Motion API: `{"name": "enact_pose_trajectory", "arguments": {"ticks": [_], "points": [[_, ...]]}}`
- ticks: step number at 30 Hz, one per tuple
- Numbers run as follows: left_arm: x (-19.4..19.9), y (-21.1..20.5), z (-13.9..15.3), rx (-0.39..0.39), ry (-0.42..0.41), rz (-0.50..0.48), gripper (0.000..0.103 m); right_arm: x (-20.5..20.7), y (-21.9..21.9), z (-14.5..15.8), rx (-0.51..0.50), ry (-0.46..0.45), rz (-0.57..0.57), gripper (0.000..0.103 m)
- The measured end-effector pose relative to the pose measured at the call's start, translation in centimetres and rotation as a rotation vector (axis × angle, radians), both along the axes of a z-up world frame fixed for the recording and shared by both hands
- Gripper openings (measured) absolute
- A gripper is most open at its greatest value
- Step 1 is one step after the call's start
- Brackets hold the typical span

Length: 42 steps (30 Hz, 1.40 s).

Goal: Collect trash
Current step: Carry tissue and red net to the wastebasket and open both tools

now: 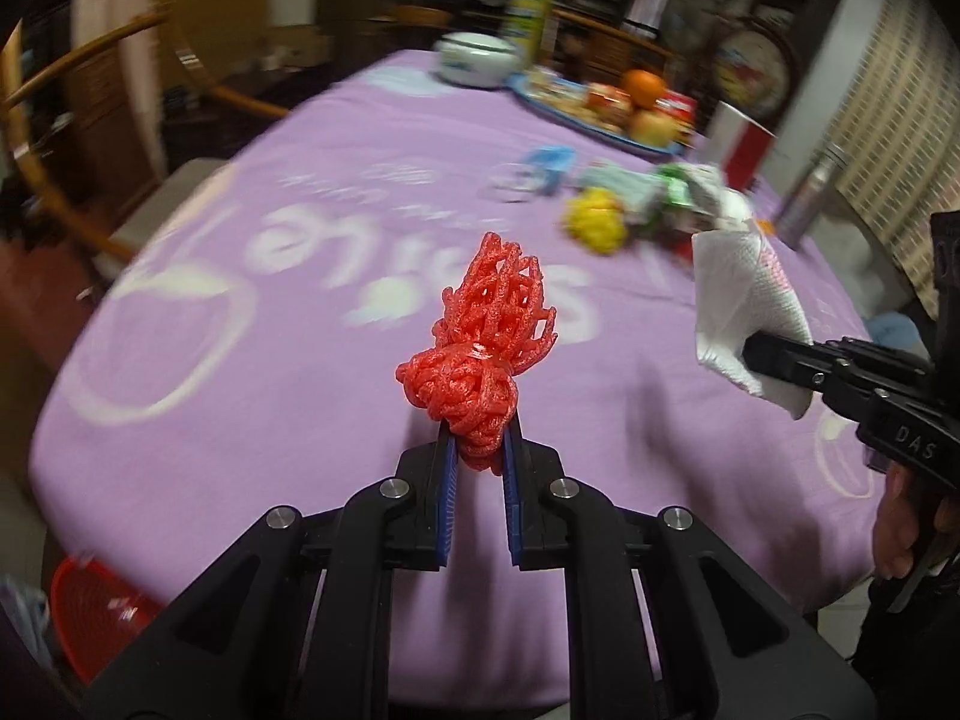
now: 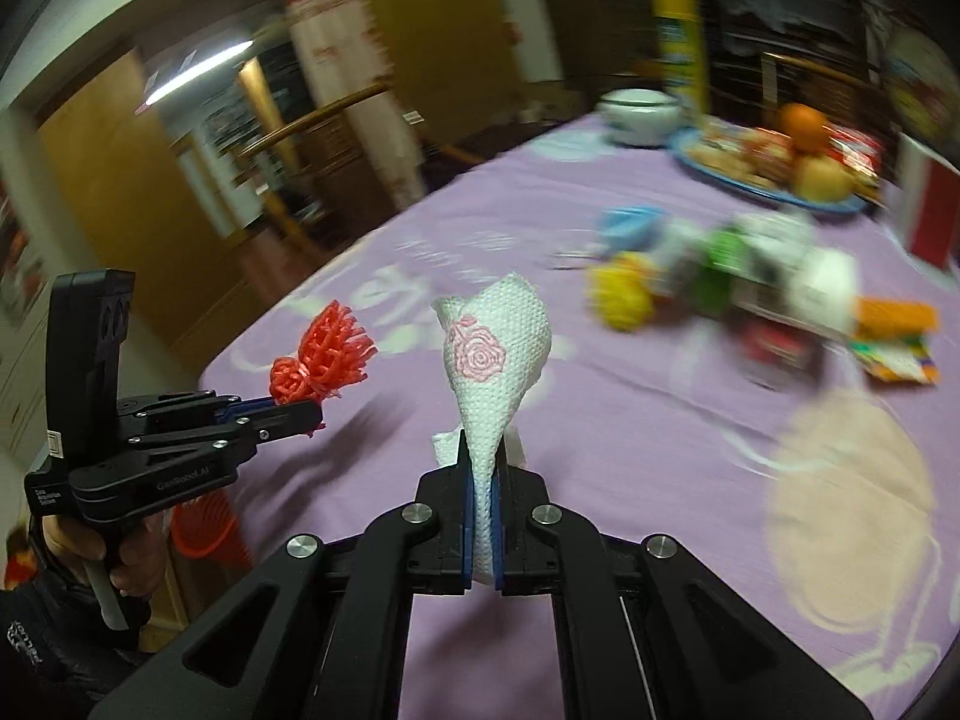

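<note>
Two grippers are working above a purple tablecloth [image 1: 240, 312]. Left gripper [image 1: 480, 450] is clamping a red foam fruit net [image 1: 480, 354] between its blue pads, lifted clear of the cloth. Right gripper [image 2: 483, 480] is pinching a white paper napkin [image 2: 492, 354] bearing a pink rose print, also held aloft. Remaining litter, including a yellow foam net [image 1: 594, 219] and crumpled wrappers [image 1: 678, 192], is lying near a blue fruit plate [image 1: 540, 105].

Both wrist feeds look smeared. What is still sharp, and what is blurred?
Left wrist view: left gripper and red foam net sharp, tablecloth motion-blurred. Right wrist view: right gripper and white napkin sharp, trash pile smeared.
</note>
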<state>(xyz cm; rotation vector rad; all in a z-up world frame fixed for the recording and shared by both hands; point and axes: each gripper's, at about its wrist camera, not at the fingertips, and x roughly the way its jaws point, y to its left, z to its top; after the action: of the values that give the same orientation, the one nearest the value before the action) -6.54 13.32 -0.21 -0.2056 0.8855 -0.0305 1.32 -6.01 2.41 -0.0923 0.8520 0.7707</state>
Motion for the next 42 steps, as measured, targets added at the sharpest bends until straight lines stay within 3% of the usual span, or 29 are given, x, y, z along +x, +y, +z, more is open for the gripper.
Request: {"name": "enact_pose_trajectory", "arguments": {"ticks": [8,16,29,37,42], "points": [[-6.4,6.5,-0.6,-0.013,-0.016,0.195,0.014,-3.9,10.6,-0.7,-0.054,0.002,0.243,0.005],[-11.3,11.2,-1.1,-0.040,-0.026,0.317,0.014,-7.3,16.9,-0.6,-0.093,-0.010,0.382,0.005],[-18.6,18.8,-3.3,-0.048,0.031,0.549,0.014,-12.6,28.4,-1.4,-0.109,0.031,0.629,0.005],[-23.9,25.1,-8.7,-0.086,0.155,0.737,0.014,-17.1,37.2,-5.1,-0.176,0.111,0.780,0.005],[-25.2,28.5,-13.9,-0.145,0.268,0.809,0.014,-18.9,41.9,-9.8,-0.251,0.184,0.808,0.005]]}}
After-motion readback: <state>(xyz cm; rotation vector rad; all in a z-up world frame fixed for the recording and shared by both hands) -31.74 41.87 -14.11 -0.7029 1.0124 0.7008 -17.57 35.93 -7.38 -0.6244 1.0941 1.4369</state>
